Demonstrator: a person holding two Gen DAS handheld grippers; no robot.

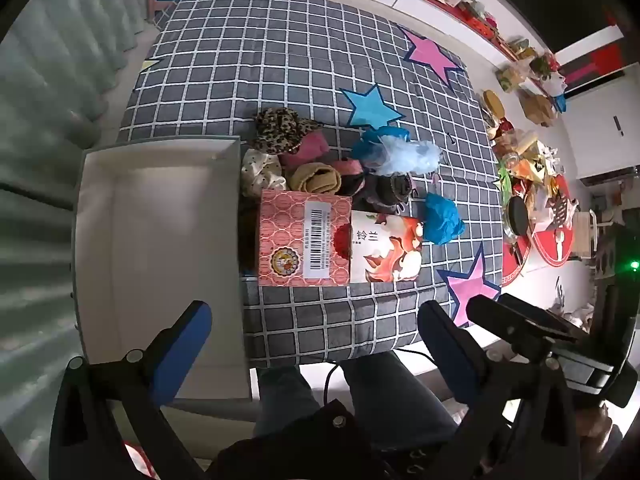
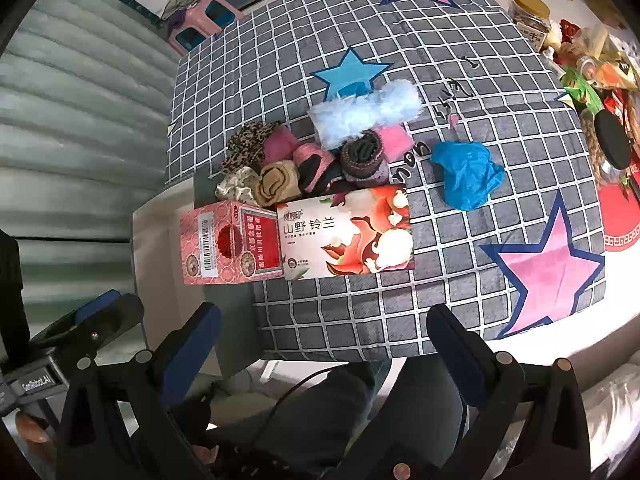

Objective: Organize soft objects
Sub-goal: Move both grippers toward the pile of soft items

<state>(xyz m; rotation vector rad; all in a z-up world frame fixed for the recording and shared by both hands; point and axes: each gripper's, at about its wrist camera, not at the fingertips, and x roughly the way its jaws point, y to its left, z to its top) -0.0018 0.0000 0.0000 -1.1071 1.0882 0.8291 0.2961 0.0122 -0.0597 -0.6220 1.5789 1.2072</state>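
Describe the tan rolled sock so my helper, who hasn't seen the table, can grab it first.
On the grid-patterned cloth, find the two boxes, pink patterned box and floral box. Just behind their seam sits the tan rolled sock, the only mustard-coloured spiral, between the cream dotted scrunchie and darker rolls.

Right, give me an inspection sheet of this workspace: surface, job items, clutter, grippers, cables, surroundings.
Surface: grey checked cloth with star prints.
Job's things: pile of rolled socks and scrunchies, fluffy light-blue piece, crumpled blue piece apart from the pile; white box open.
Clutter: pink carton and floral tissue pack side by side.
Grippers: left gripper and right gripper open, holding nothing.
Cables: black cable near the person's legs.
Surroundings: pink stool, jars and packets.
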